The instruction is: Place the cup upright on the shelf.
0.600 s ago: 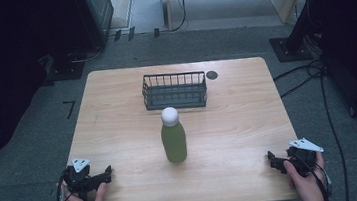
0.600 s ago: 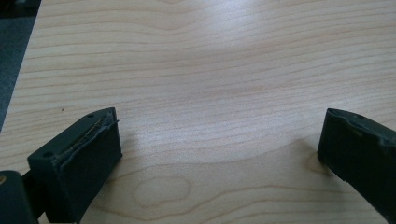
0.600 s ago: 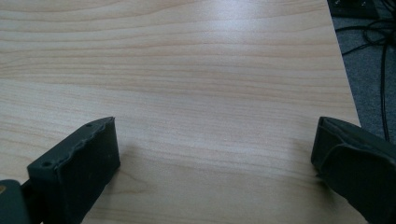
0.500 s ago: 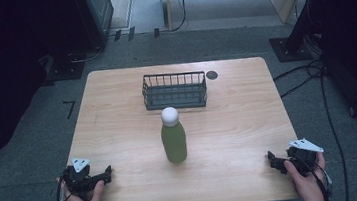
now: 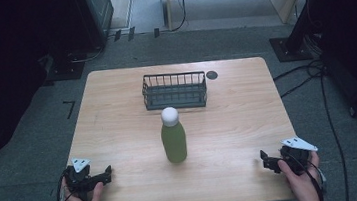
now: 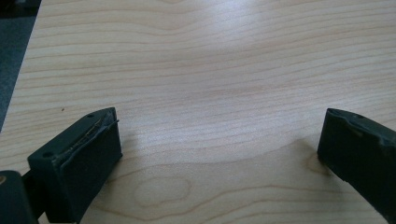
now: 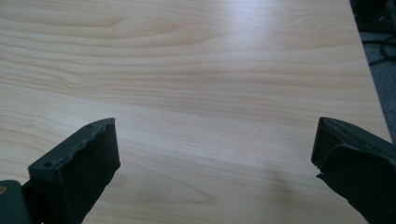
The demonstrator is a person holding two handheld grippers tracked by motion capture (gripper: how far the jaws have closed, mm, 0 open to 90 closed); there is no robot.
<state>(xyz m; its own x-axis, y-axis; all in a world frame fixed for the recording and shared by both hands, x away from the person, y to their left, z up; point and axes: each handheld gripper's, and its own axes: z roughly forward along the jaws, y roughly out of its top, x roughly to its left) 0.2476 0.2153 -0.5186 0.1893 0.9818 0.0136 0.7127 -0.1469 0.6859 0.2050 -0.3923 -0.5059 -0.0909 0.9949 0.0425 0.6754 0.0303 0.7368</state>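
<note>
A green bottle [image 5: 174, 140] with a round white cap stands upright in the middle of the wooden table [image 5: 239, 124]. Behind it sits a dark wire basket [image 5: 174, 89], nothing visible inside. My left gripper [image 5: 105, 174] rests at the front left corner, held in a hand, well left of the bottle. In the left gripper view its jaws stand wide apart over bare wood, so the left gripper [image 6: 219, 135] is open. My right gripper [image 5: 267, 160] lies at the front right corner. Bare table shows between its spread jaws too, so the right gripper [image 7: 215, 140] is open.
A small dark round spot [image 5: 211, 75] lies on the table just right of the basket. Cables [image 5: 309, 74] trail over the grey floor to the right. Dark equipment stands [image 5: 82, 65] sit beyond the table's far left corner.
</note>
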